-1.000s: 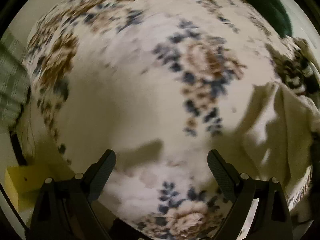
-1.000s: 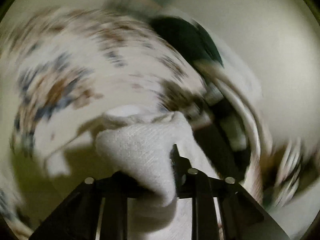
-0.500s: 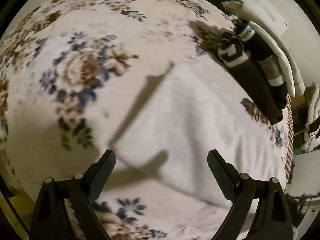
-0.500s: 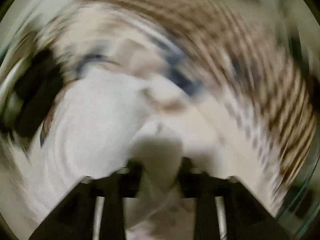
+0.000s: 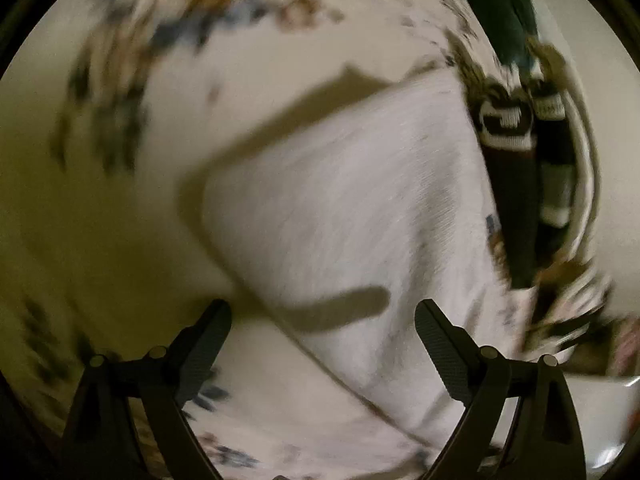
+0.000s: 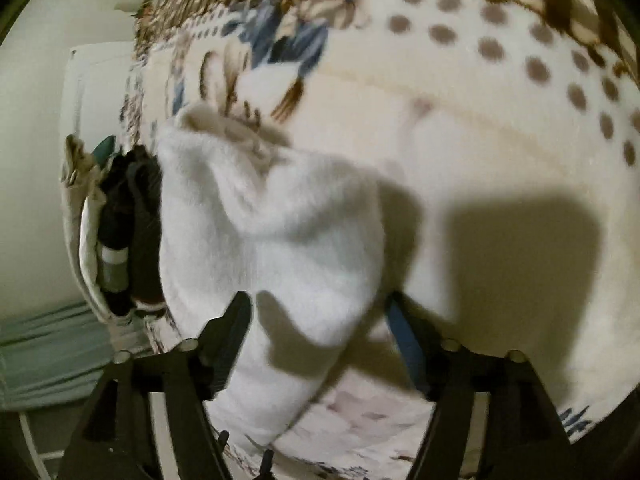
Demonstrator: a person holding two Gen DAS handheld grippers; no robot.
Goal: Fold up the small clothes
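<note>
A white knit sock (image 5: pixel 360 216) lies flat on the floral blanket (image 5: pixel 256 64); it also shows in the right wrist view (image 6: pixel 272 232), with its heel bulge rumpled. My left gripper (image 5: pixel 324 344) is open and empty, just above the sock's near edge. My right gripper (image 6: pixel 320 320) is open, its jaws standing either side of the sock's near end, and the sock lies loose between them. The left wrist view is blurred by motion.
A pile of dark and striped socks (image 5: pixel 516 152) lies beside the white sock, also in the right wrist view (image 6: pixel 124 232). A dark green item (image 5: pixel 496 4) is at the far edge. The blanket has a dotted, brown-bordered part (image 6: pixel 500 52). A white wall (image 6: pixel 36 128) lies beyond the bed.
My right gripper was shut on the white sock and has opened, leaving it on the blanket. Both grippers swung round; the left one has moved closer to the sock.
</note>
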